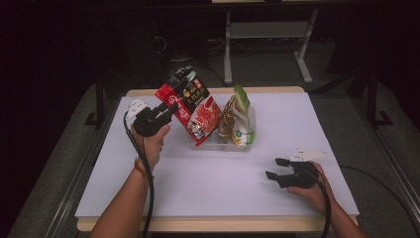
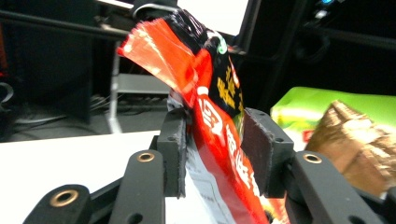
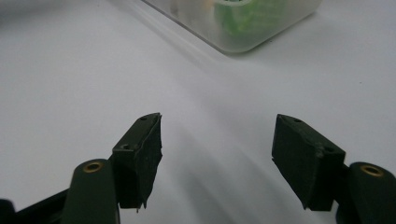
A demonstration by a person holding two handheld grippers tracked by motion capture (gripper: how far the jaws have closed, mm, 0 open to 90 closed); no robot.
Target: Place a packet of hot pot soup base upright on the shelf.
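Observation:
A red and black snack bag [image 1: 190,106] leans tilted to the left, its lower end in a clear plastic container [image 1: 218,145]. My left gripper [image 1: 171,110] is at the bag's upper left edge. In the left gripper view the bag [image 2: 219,140] hangs between the two pads, which stand apart around it without pinching it. A green and brown bag [image 1: 237,121] stands upright in the same container, to the right of the red one. My right gripper [image 1: 275,168] rests open on the table at the front right, with nothing between its jaws [image 3: 217,149].
The white table [image 1: 208,183] has bare surface in front of the container. The right gripper view shows a corner of the container [image 3: 261,28] farther off, with green showing through it. Dark floor and table legs lie beyond the far edge.

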